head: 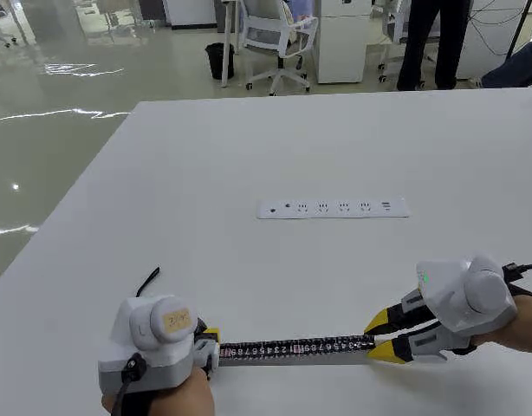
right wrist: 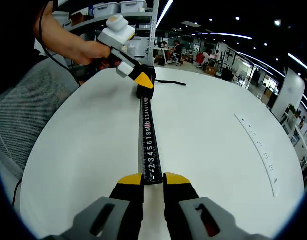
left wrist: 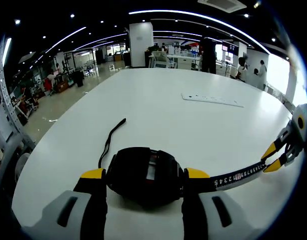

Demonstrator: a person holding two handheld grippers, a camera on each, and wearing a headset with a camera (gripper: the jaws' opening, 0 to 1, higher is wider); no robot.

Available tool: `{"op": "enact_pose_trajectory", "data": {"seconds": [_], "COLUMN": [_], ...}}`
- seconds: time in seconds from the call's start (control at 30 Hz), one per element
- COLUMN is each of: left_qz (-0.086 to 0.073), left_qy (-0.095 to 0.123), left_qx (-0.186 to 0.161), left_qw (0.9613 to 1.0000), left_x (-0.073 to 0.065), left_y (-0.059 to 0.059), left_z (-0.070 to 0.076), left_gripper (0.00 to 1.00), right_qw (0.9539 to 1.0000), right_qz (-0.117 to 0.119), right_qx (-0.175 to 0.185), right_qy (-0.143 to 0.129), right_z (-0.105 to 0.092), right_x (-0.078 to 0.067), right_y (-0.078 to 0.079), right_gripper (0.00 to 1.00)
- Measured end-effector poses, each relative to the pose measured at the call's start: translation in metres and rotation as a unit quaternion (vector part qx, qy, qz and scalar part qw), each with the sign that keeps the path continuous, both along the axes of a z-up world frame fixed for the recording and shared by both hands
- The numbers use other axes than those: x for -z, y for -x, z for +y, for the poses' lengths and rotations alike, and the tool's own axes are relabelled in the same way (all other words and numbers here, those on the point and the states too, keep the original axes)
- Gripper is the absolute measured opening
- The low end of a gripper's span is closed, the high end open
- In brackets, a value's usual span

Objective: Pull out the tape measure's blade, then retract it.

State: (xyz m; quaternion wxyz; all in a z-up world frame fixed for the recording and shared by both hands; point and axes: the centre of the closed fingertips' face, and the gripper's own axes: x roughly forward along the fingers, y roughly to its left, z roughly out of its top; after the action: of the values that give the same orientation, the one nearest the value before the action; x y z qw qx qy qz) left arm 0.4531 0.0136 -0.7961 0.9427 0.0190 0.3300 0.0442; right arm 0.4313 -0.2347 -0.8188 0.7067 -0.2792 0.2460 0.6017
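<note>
black tape measure (left wrist: 145,172), numbered black blade (head: 292,348) extended along table

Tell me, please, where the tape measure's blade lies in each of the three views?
Head view: blade along the bottom, between the left gripper and the right gripper.
Left gripper view: blade at lower right, from the case to the right gripper.
Right gripper view: blade up the centre, from the right gripper to the case.
Shared landmark: the white power strip beyond it.
</note>
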Motion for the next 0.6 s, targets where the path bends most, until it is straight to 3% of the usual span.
{"op": "enact_pose_trajectory", "data": {"seconds": [0.6], "left_qz": [-0.003], "left_qy": [0.001], "left_qx": [0.000], "left_qw": [1.0000], "left_x": [0.0007], "left_y": [-0.0003], "left_z": [0.0001], "left_gripper": [0.56], "right_qw": [1.0000], "right_qz": [0.000], "right_qx": [-0.007], "right_qy": [0.000], "right_z": [0.0073], "right_x": [0.0016], "right_y": [-0.0006], "right_gripper": [0.14]}}
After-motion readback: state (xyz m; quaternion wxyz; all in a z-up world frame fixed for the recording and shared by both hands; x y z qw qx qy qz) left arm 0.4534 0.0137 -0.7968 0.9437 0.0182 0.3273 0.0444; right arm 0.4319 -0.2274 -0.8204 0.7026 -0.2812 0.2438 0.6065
